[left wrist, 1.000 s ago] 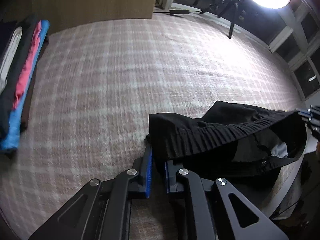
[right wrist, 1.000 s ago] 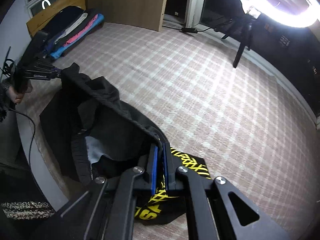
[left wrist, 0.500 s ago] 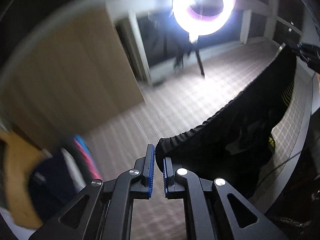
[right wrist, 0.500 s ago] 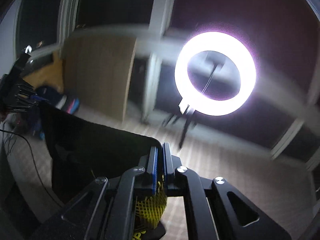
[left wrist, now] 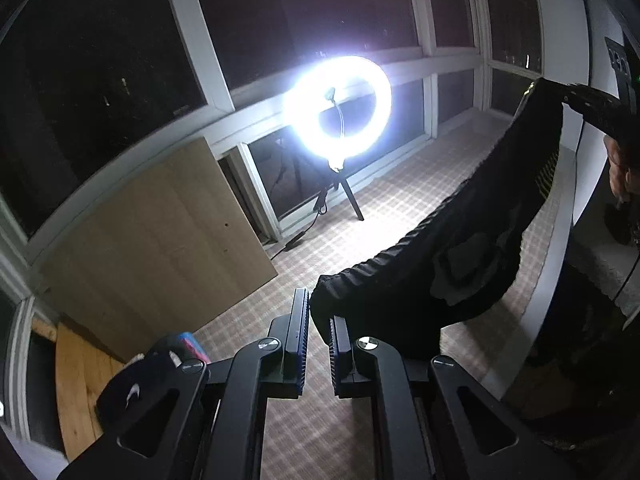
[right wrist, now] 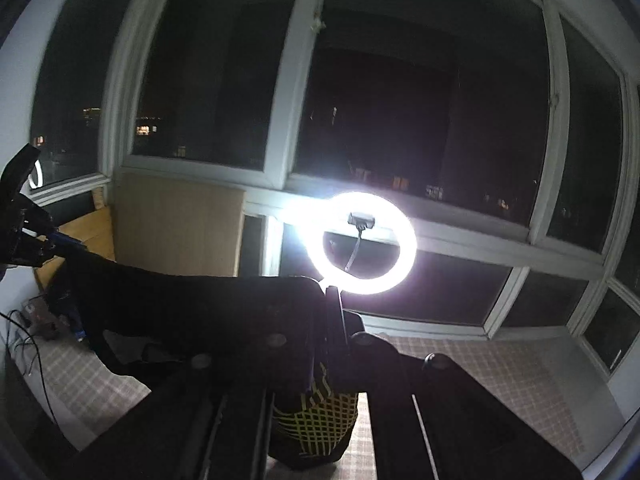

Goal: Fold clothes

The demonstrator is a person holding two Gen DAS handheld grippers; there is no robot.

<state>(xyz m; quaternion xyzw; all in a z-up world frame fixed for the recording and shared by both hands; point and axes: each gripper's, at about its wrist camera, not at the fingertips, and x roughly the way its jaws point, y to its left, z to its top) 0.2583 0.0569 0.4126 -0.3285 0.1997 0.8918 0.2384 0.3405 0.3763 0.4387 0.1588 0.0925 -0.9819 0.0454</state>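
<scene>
Two grippers, left gripper (left wrist: 319,332) and right gripper (right wrist: 334,312), clamp one black garment (left wrist: 440,272).

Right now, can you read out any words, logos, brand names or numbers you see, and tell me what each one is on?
No readable words or numbers.
White swoosh logo, no lettering: on the dark folded garment at lower left of the left wrist view.
Yellow print on the black shorts: only a mesh pattern shows, no legible letters.
Small marks on the right gripper: too small and blurred to read.
</scene>
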